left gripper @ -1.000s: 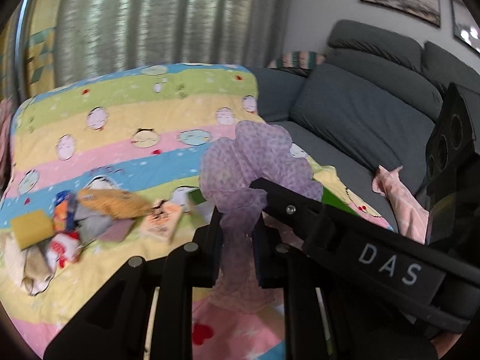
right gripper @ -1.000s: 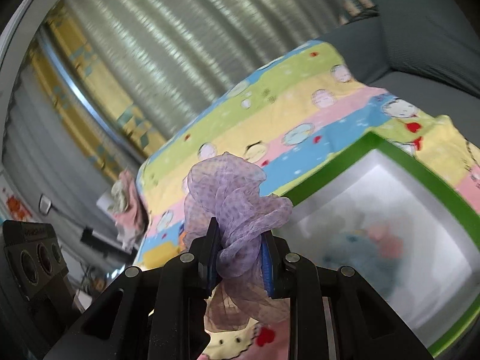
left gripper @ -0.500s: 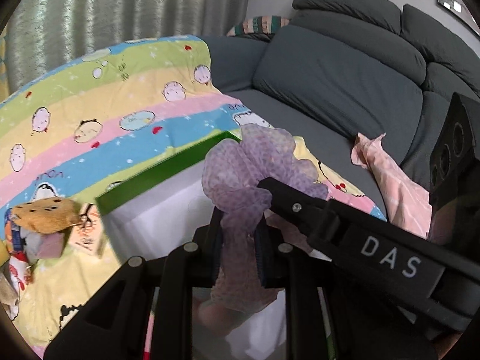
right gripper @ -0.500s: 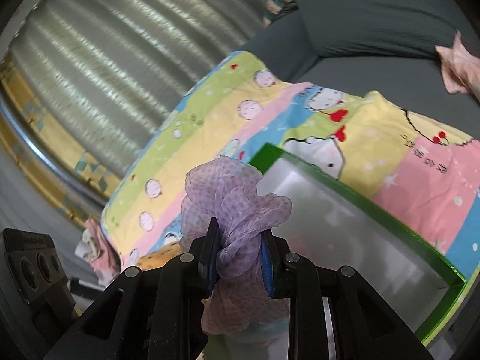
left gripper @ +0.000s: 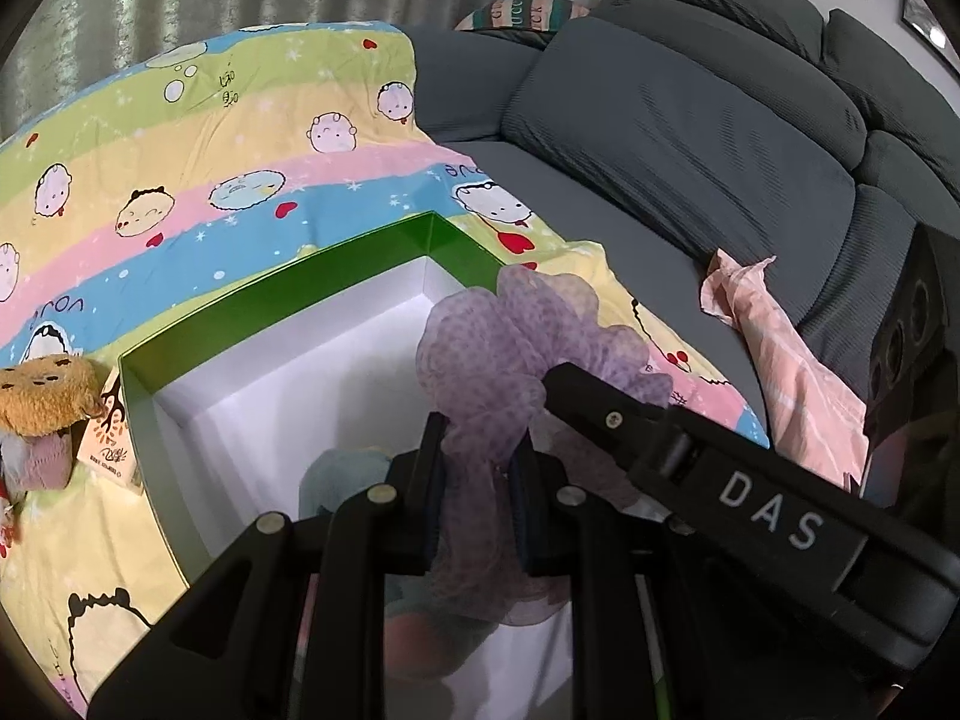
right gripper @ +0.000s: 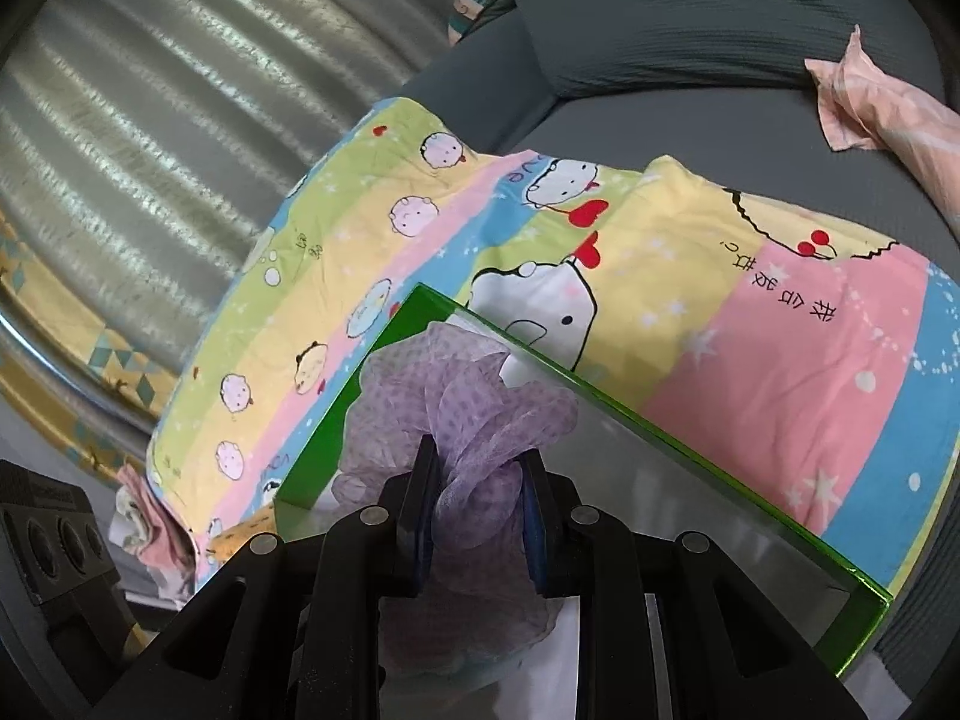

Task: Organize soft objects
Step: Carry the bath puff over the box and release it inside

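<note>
Squeezing one purple scarf (left gripper: 480, 360) between them, both grippers, left (left gripper: 477, 486) and right (right gripper: 480, 516), hung over the green box (left gripper: 288, 282) with a blue soft thing (left gripper: 342, 468) inside.

left gripper (left gripper: 477, 480) pinching lilac scarf (left gripper: 510, 348) (sheer, dotted), over green-rimmed box (left gripper: 288, 282)

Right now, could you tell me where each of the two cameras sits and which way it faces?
Left wrist: sits on the left gripper, looking down along its fingers into the green-rimmed box on the cartoon blanket; the right gripper's finger crosses at right.
Right wrist: sits on the right gripper, facing the same box, curtain behind; part of the left device shows at lower left.
Shared: both grippers pinch the purple scrunchie, with the box, blanket, grey sofa and pink cloth.
</note>
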